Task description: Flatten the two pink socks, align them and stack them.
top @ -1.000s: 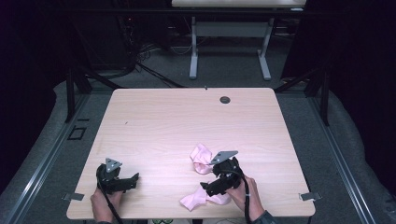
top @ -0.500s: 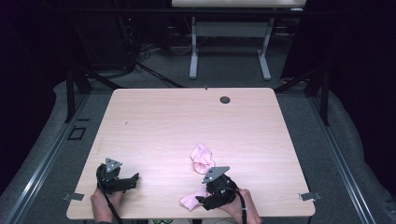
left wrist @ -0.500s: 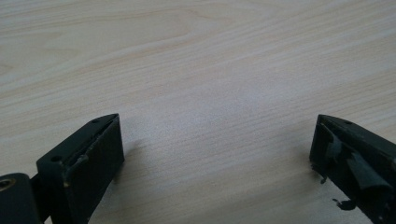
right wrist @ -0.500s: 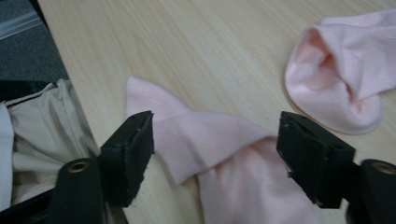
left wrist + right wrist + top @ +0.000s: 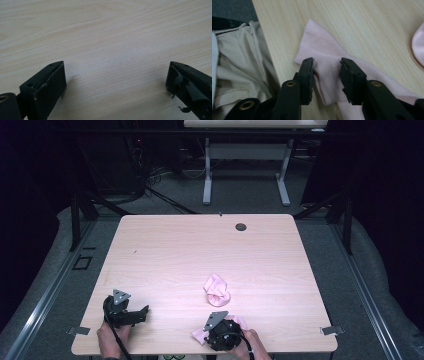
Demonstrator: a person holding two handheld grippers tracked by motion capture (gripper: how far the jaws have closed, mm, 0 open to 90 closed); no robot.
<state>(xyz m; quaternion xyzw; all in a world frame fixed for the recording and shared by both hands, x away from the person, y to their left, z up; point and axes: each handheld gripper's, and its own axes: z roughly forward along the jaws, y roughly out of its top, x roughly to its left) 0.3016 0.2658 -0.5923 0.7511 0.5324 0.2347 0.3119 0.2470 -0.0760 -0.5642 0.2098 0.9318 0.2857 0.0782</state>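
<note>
Two pink socks lie on the light wooden table (image 5: pixel 200 250). One sock (image 5: pixel 216 290) sits bunched up in the near middle. The other sock (image 5: pixel 324 47) lies flat by the front edge, its tip (image 5: pixel 199 336) sticking out left of my right gripper (image 5: pixel 220 337). In the right gripper view, my right gripper (image 5: pixel 326 67) stands over this sock and its jaws have just been closing. A ridge of cloth sits between them, with a gap still showing. My left gripper (image 5: pixel 115 75) rests wide open on bare wood at the front left (image 5: pixel 144 314).
A dark round grommet (image 5: pixel 241 226) sits near the table's far edge. Beige trousers (image 5: pixel 237 67) of the person show just past the front edge. Another table's white legs (image 5: pixel 207 175) stand on the grey floor beyond.
My right gripper has moved back toward the front edge and down onto the near sock, and its jaws have narrowed around the cloth. The left gripper has kept still.
</note>
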